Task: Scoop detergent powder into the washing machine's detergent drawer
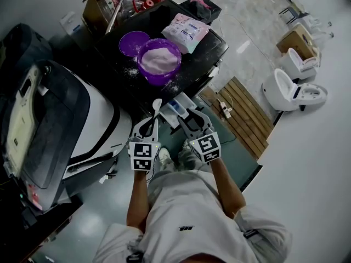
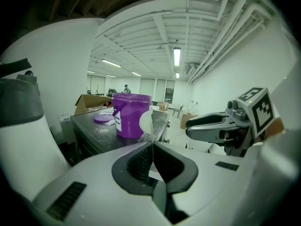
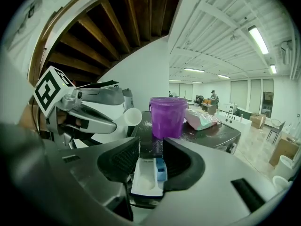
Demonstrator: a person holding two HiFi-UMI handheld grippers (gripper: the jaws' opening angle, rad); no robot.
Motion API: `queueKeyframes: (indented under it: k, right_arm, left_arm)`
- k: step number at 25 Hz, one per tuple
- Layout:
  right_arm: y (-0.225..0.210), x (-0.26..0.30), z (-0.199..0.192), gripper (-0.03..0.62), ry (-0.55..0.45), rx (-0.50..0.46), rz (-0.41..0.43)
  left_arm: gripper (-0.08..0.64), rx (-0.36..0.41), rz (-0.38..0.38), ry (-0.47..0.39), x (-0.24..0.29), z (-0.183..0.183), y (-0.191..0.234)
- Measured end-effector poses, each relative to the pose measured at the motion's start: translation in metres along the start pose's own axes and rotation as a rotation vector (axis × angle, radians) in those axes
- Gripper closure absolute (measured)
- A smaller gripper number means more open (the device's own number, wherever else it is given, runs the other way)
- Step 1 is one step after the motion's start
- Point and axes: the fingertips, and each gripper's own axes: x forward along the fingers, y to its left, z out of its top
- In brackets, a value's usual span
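My left gripper (image 1: pixel 152 121) is shut on the thin handle of a white scoop (image 1: pixel 157 105); its bowl (image 2: pixel 146 122) stands up in front of the jaws. The detergent drawer (image 1: pixel 179 107), white with a blue part, is pulled out of the black washing machine (image 1: pixel 203 64) and holds white powder (image 3: pixel 139 179). My right gripper (image 1: pixel 191 117) is open, level with the left, and the drawer (image 3: pixel 149 173) shows between its jaws. A purple bucket (image 1: pixel 159 60) of powder stands on the machine top with its lid (image 1: pixel 134 41) beside it. The left gripper (image 3: pixel 87 114) holds the scoop (image 3: pixel 131 116) left of the bucket (image 3: pixel 168 116).
A pink detergent bag (image 1: pixel 185 32) lies behind the bucket, and spilled powder dusts the machine top. A white and black appliance (image 1: pixel 66 119) stands close on the left. A cardboard box (image 1: pixel 107 1) is at the back; wooden slats (image 1: pixel 244 114) and toilets (image 1: pixel 290 89) are to the right.
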Motion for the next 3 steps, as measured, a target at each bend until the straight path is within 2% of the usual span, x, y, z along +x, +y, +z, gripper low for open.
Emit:
queueKeyframes:
  k: [3]
  right_arm:
    - [-0.0009, 0.0039, 0.0056, 0.437, -0.008, -0.017, 0.004]
  left_arm:
    - [0.545, 0.002, 0.000, -0.013, 0.0002, 0.0022, 0.0014]
